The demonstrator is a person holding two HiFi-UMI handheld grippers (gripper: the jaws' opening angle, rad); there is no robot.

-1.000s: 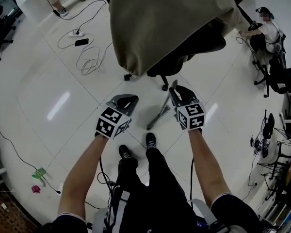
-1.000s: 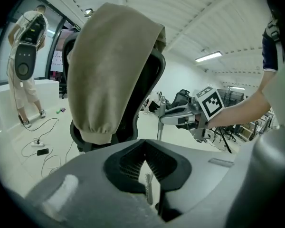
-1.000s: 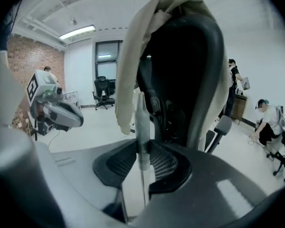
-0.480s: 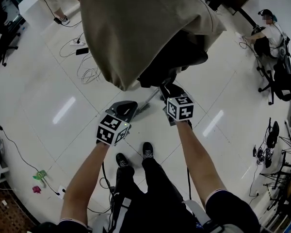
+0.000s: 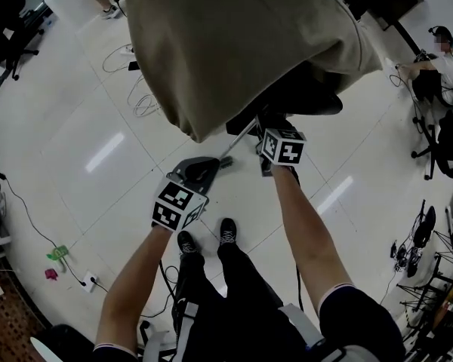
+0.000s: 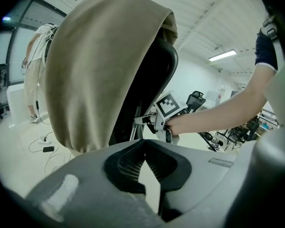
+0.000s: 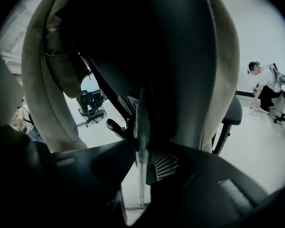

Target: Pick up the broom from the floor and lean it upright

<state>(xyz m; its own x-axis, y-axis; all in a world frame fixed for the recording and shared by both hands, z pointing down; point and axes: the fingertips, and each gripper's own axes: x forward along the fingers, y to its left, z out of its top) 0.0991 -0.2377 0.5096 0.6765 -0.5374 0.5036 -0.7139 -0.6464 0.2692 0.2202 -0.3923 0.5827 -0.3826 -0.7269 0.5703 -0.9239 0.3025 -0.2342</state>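
Observation:
The broom's thin pale handle (image 5: 240,140) slants from the floor up under the office chair. In the right gripper view the handle (image 7: 140,175) runs upright between the jaws, with the broom head (image 7: 133,206) low on the floor. My right gripper (image 5: 263,122) is closed on the handle close against the chair's back, and its jaws are opening slightly. My left gripper (image 5: 204,164) hovers just left of the broom's lower end, shut with nothing in it. Its tips (image 6: 143,146) meet in the left gripper view, which also shows the right gripper's marker cube (image 6: 167,105).
A black office chair (image 5: 317,96) draped with a beige jacket (image 5: 234,44) stands right ahead. Cables and a power strip (image 5: 140,100) lie on the white floor at the back left. My shoes (image 5: 226,232) are below the grippers. A seated person (image 5: 438,59) is far right.
The right gripper has carried the broom handle up the picture to the chair, and the broom stands steeper. The left gripper has shifted only slightly.

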